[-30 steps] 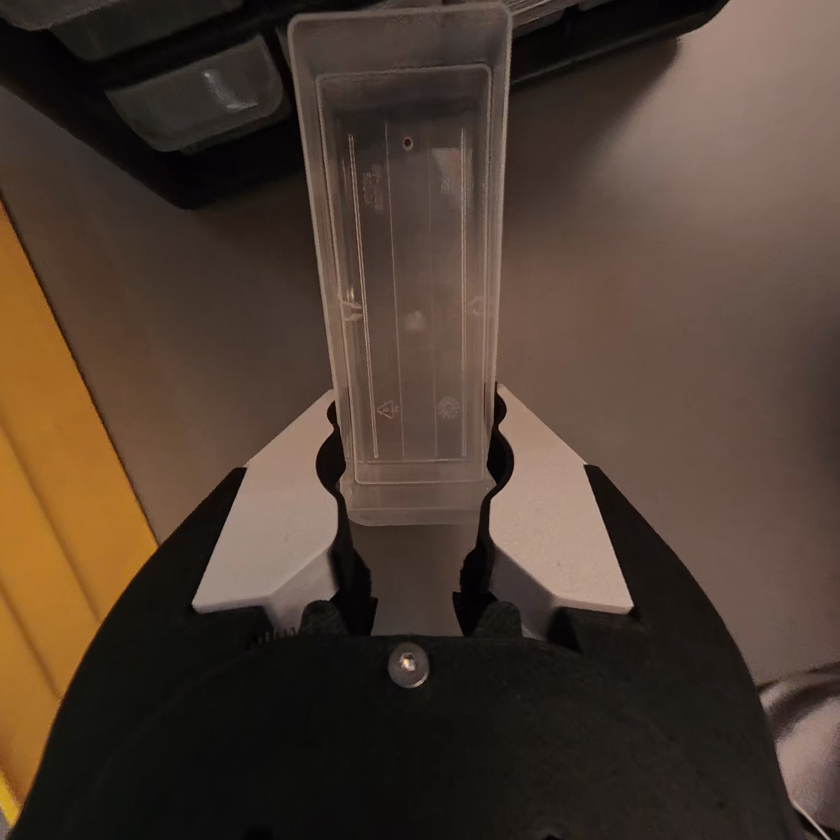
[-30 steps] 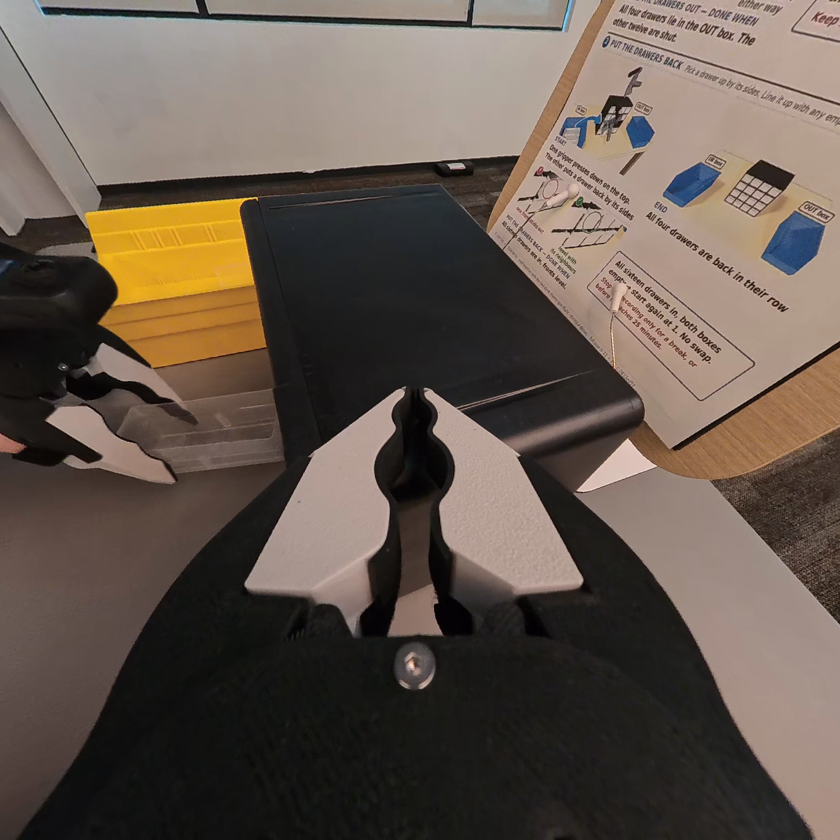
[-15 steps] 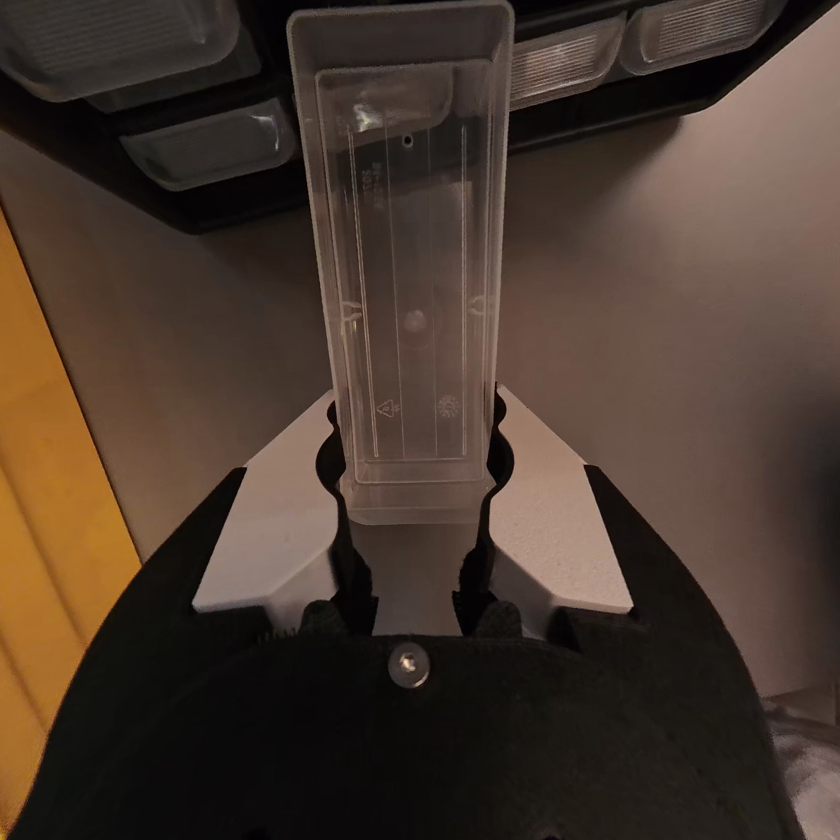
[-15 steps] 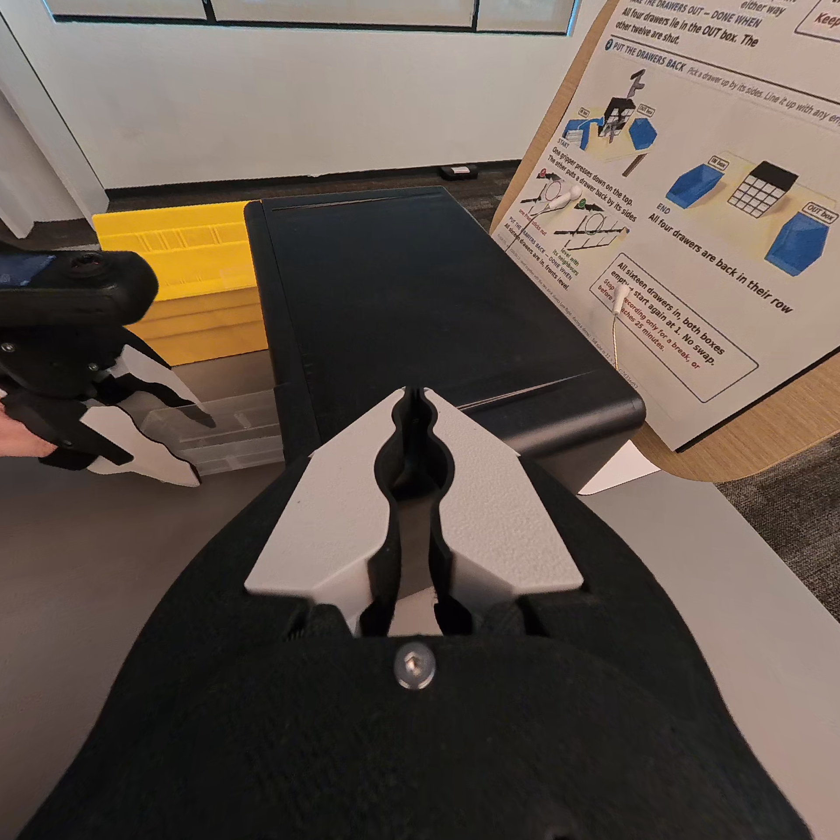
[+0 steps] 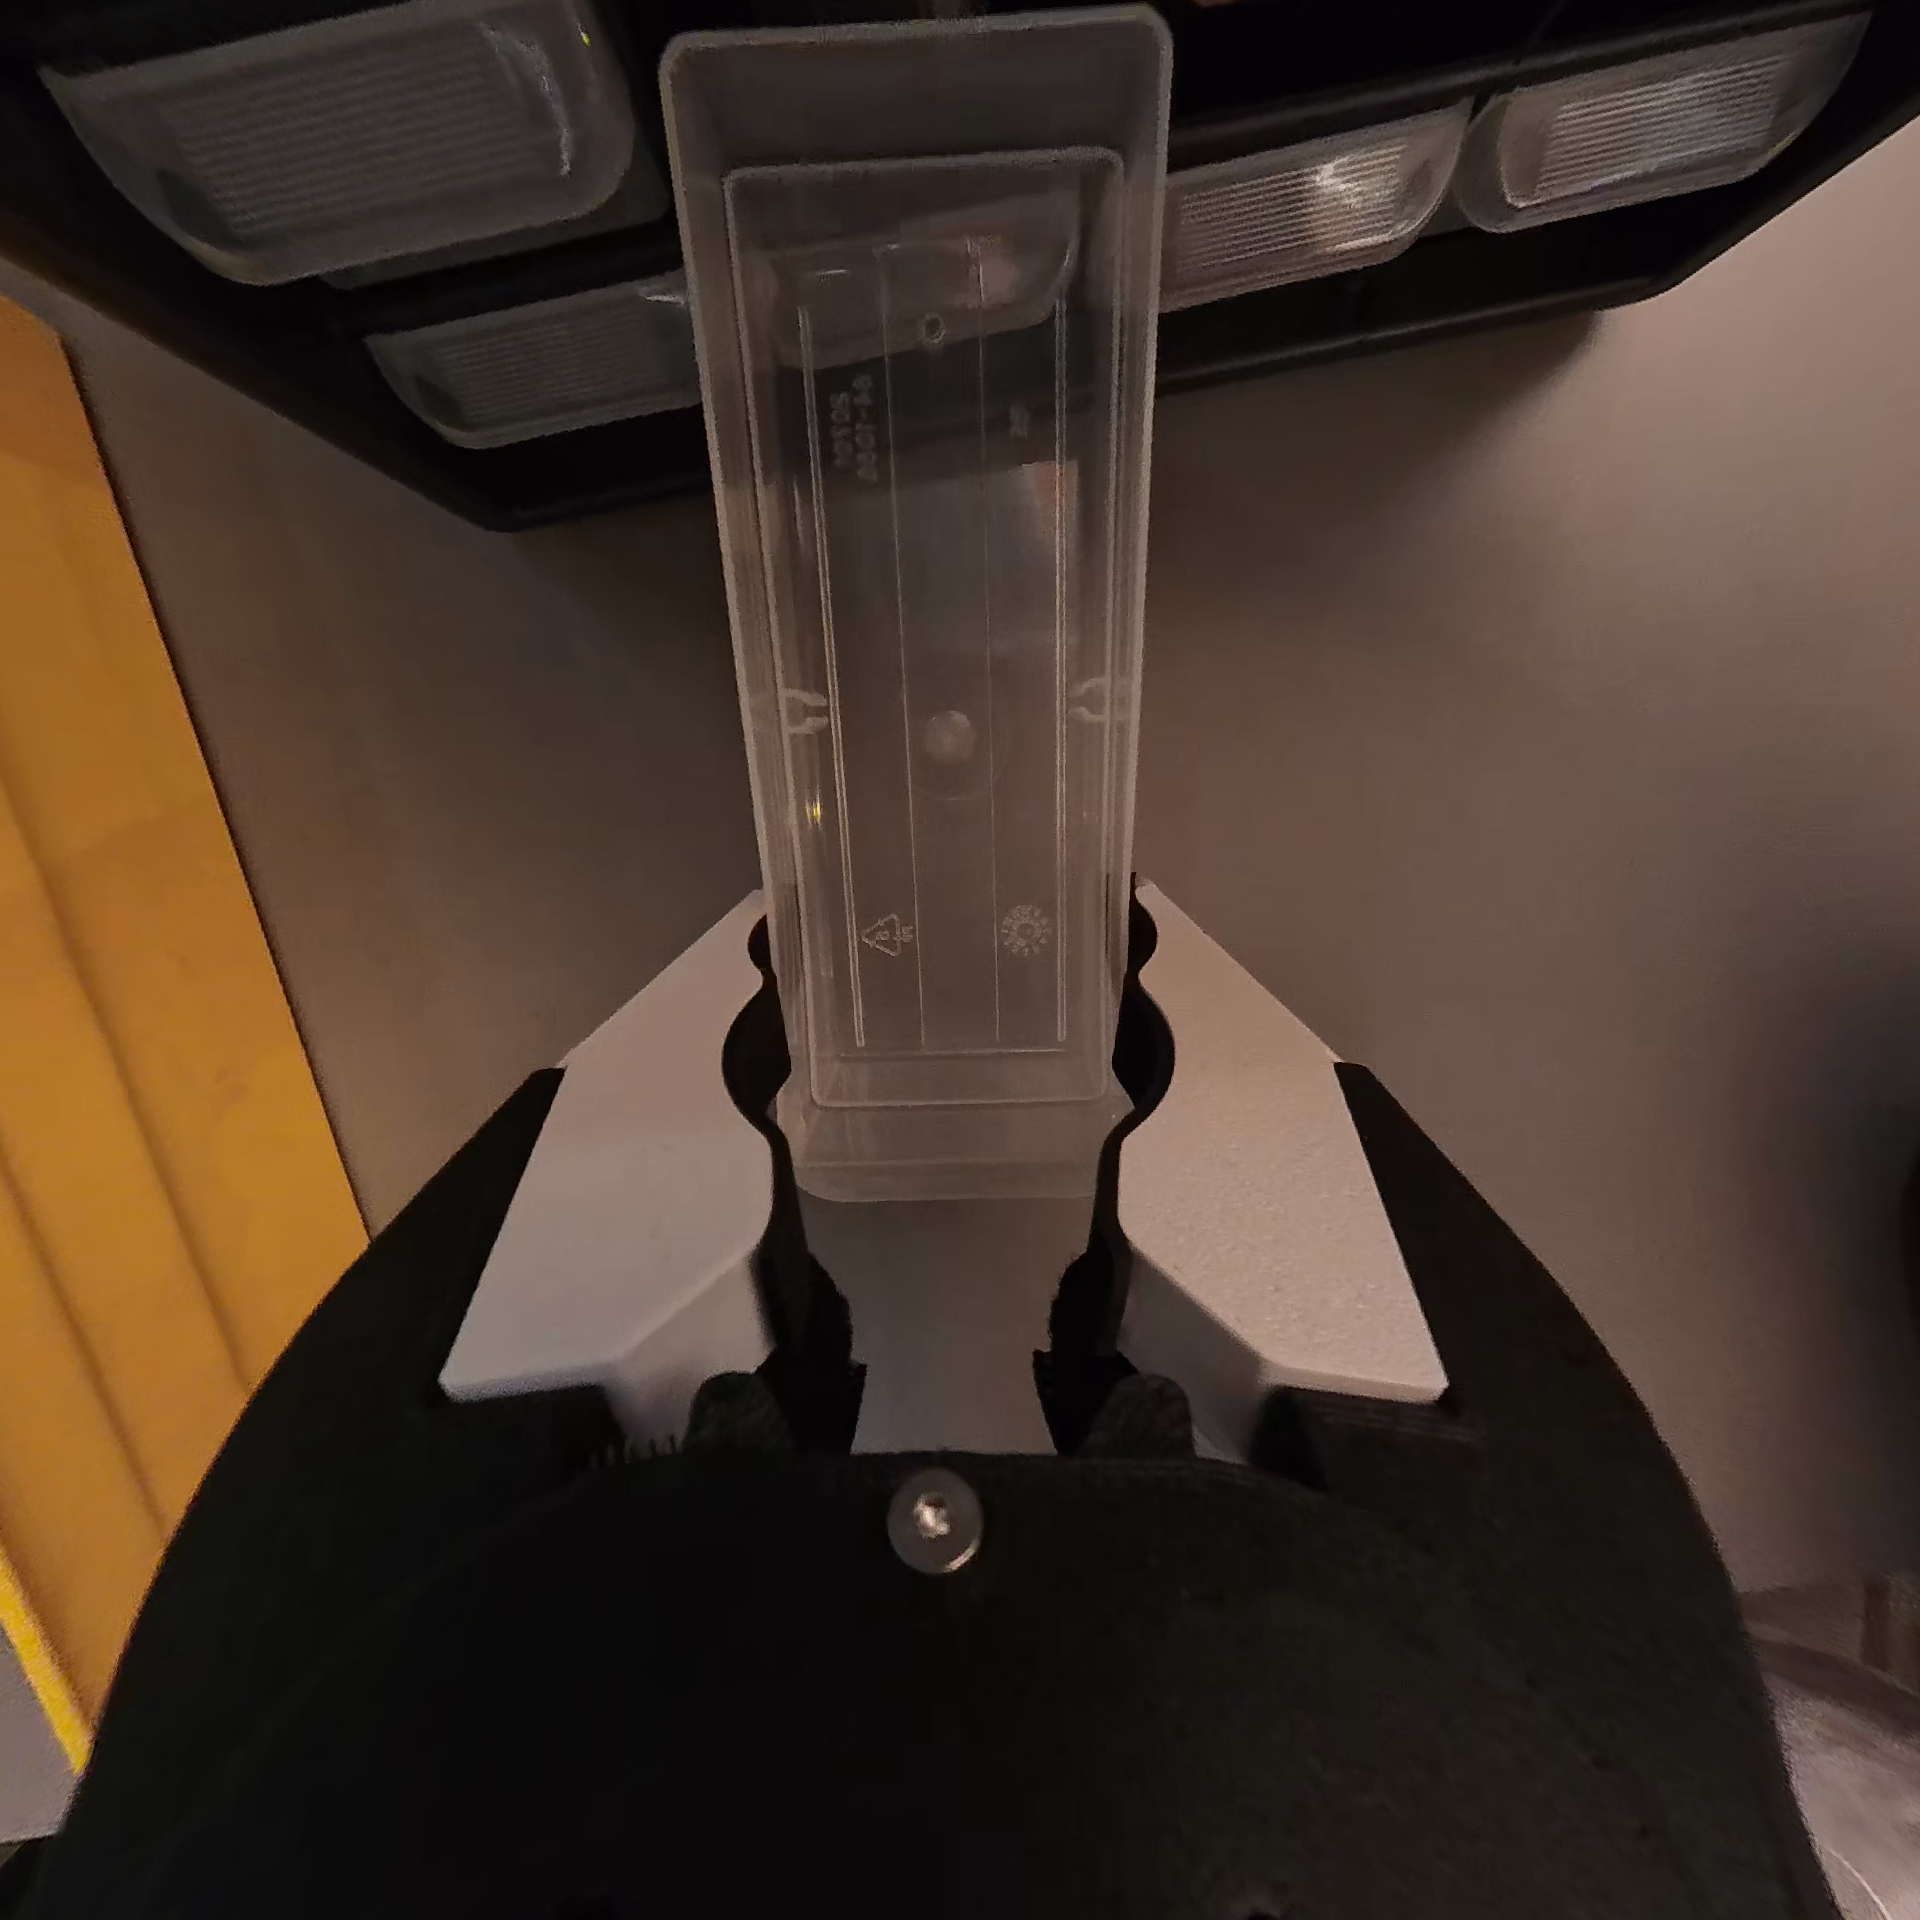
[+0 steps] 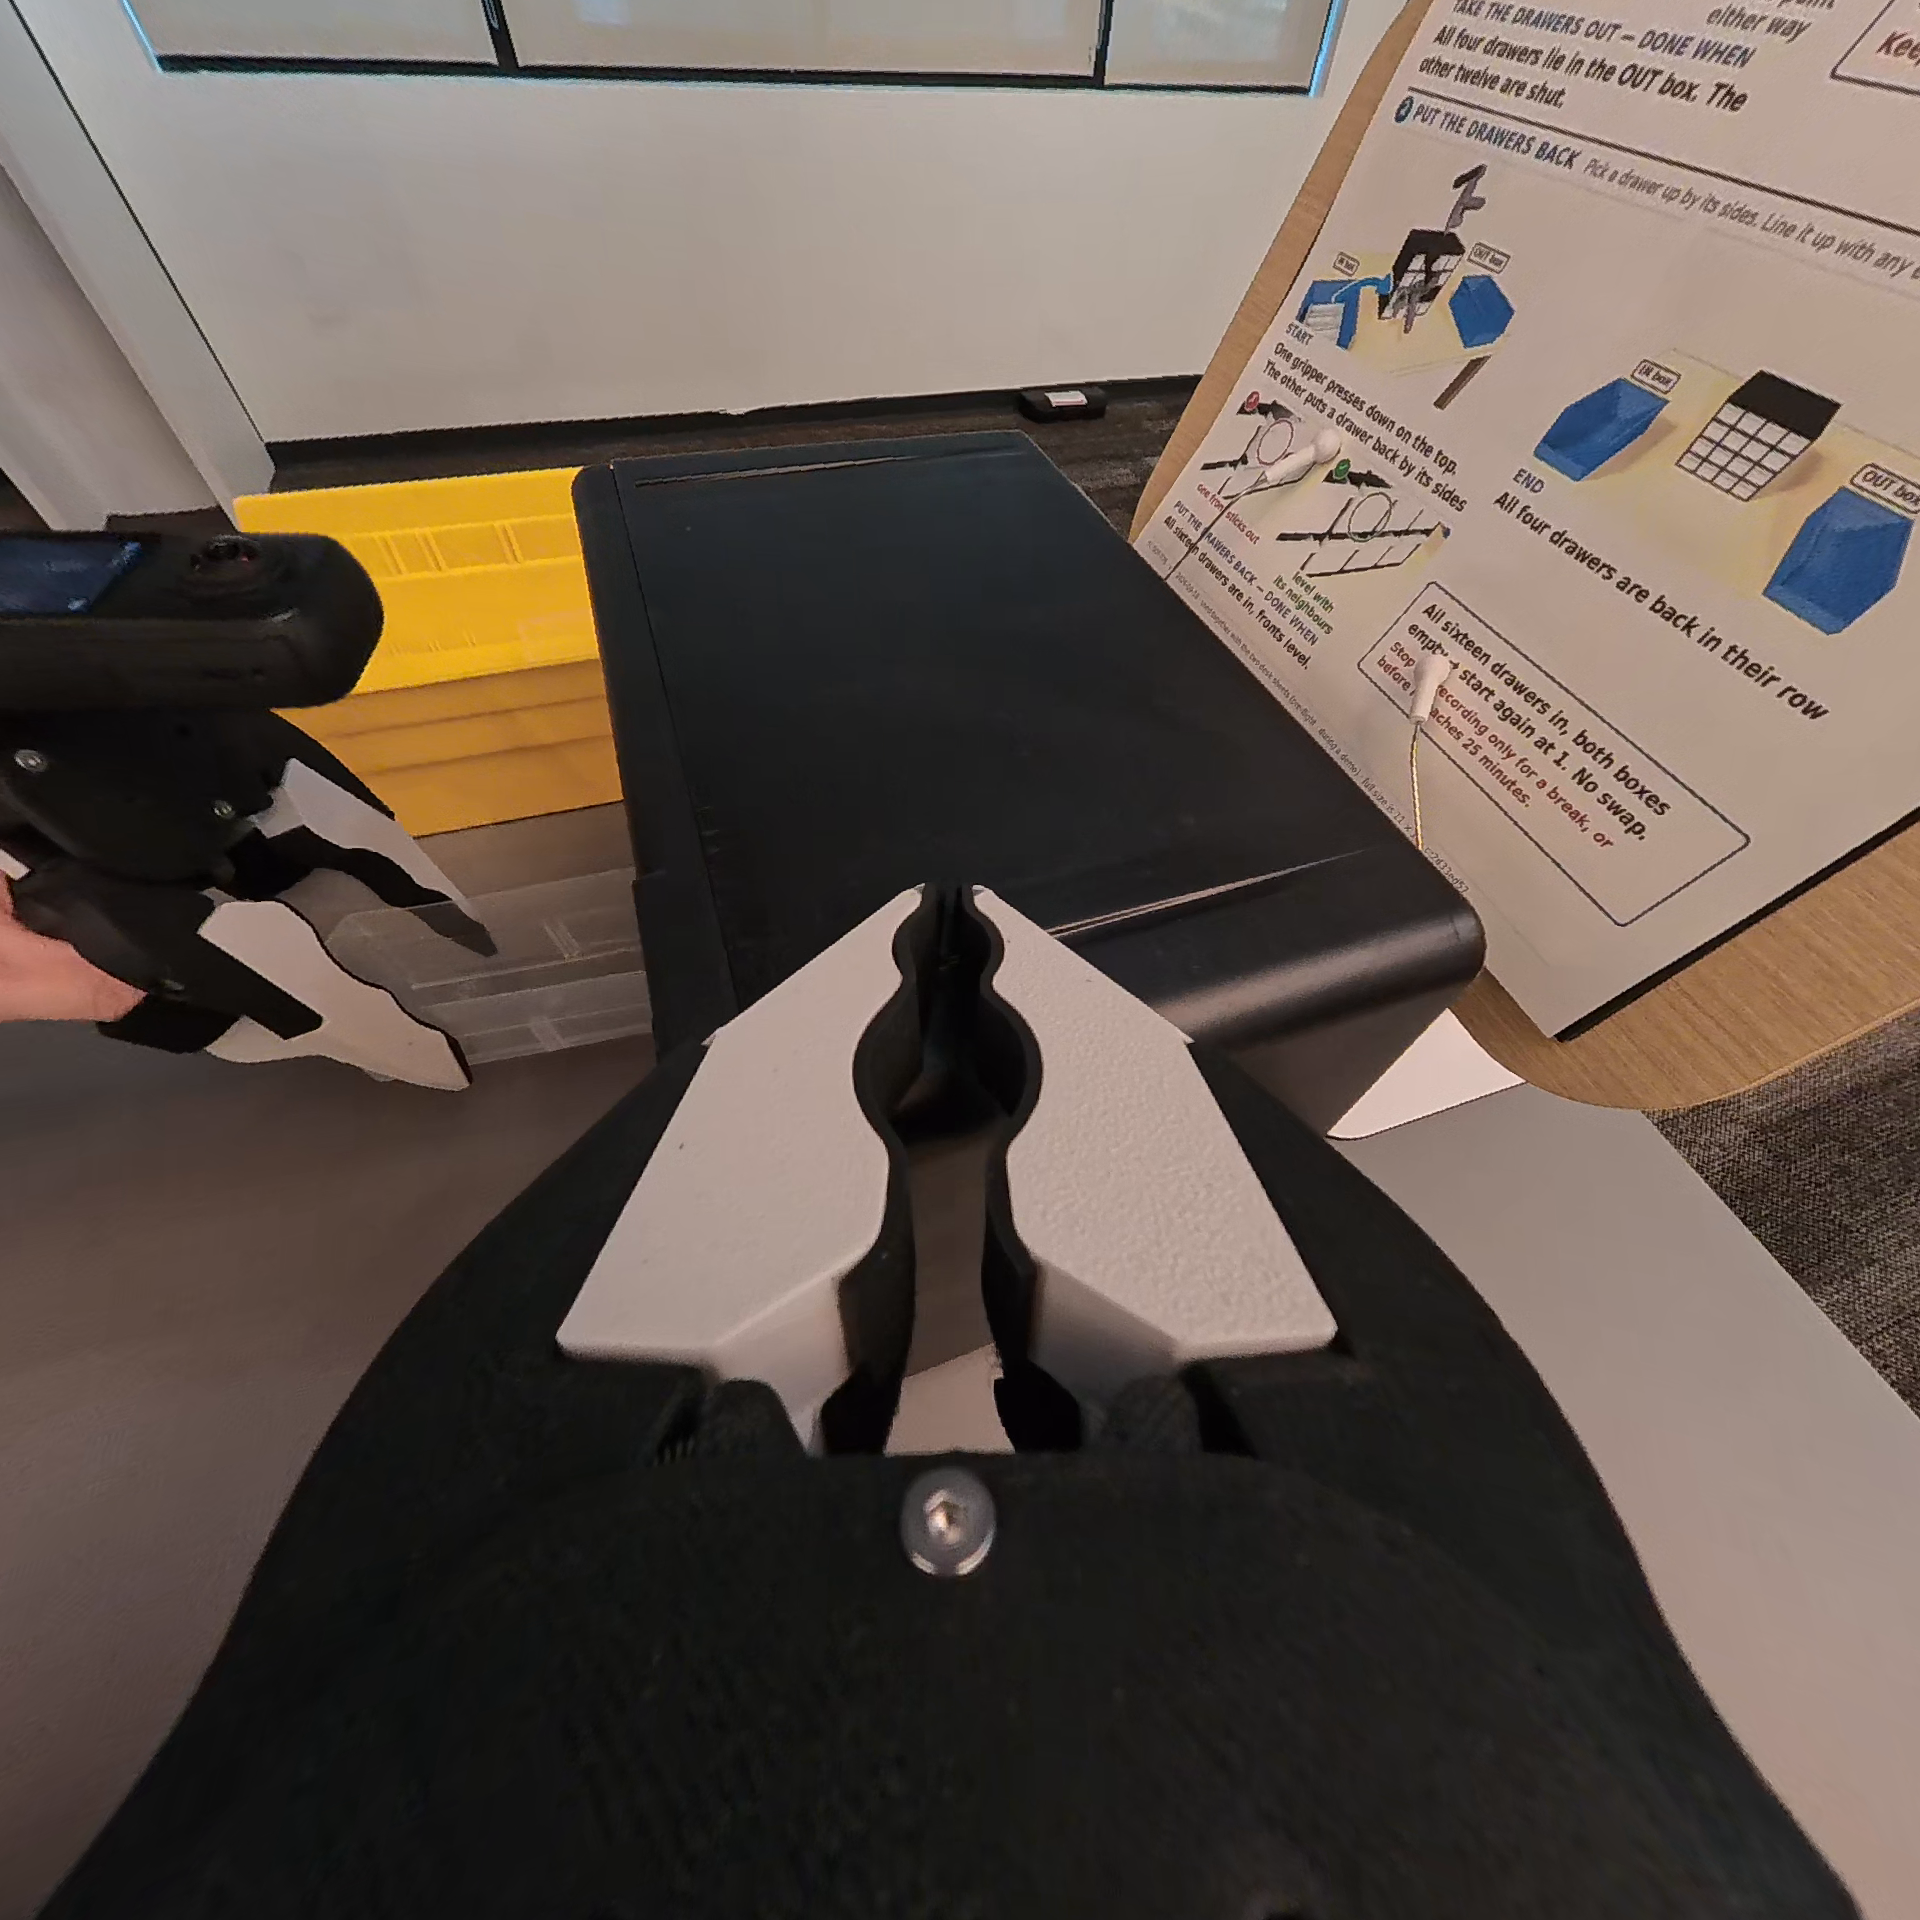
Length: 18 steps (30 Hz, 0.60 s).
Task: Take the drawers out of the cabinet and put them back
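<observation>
My left gripper is shut on the sides of a clear, empty plastic drawer, holding its near end. The drawer's far end reaches the front of the black cabinet, between other translucent drawers that sit shut in it. In the right wrist view the left gripper holds the drawer level against the cabinet's front face. My right gripper is shut and empty, its tips over the cabinet's top near the front edge.
A yellow bin stands left of the cabinet, also seen in the left wrist view. An instruction board leans at the right. A hand holds the left gripper. The grey table spreads in front of the cabinet. Left tips to right tips: about 25 centimeters.
My left gripper has carried the drawer forward, so its far end now meets the cabinet front. The right gripper has not moved.
</observation>
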Motion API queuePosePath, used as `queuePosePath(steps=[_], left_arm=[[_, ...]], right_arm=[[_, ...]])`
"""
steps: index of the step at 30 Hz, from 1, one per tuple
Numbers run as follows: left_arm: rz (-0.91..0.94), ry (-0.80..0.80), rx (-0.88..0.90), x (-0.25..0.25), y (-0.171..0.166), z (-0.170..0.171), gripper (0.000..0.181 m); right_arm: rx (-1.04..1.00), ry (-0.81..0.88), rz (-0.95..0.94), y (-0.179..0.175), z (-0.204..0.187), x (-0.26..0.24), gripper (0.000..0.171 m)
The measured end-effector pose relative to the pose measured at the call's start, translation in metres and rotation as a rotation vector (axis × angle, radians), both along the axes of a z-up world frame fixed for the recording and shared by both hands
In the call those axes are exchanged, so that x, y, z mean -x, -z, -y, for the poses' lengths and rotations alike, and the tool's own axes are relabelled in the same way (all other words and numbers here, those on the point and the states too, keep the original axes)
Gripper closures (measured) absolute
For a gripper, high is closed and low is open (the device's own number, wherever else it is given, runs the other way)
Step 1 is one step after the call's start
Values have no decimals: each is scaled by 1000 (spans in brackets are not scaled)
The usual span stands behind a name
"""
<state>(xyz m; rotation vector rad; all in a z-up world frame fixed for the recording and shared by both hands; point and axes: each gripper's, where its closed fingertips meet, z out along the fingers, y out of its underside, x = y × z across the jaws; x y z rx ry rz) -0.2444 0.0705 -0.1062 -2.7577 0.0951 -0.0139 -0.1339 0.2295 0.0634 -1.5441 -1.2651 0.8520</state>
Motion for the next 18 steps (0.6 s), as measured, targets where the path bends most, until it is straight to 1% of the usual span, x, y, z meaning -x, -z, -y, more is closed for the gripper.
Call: queuePosePath(steps=[6, 18], left_arm=[[7, -7, 3, -3, -3, -4, 120], [69, -27, 38, -7, 2, -1, 120]], right_arm=[[7, -7, -8, 0, 0, 0, 169], [12, -16, -18, 0, 0, 0, 169]])
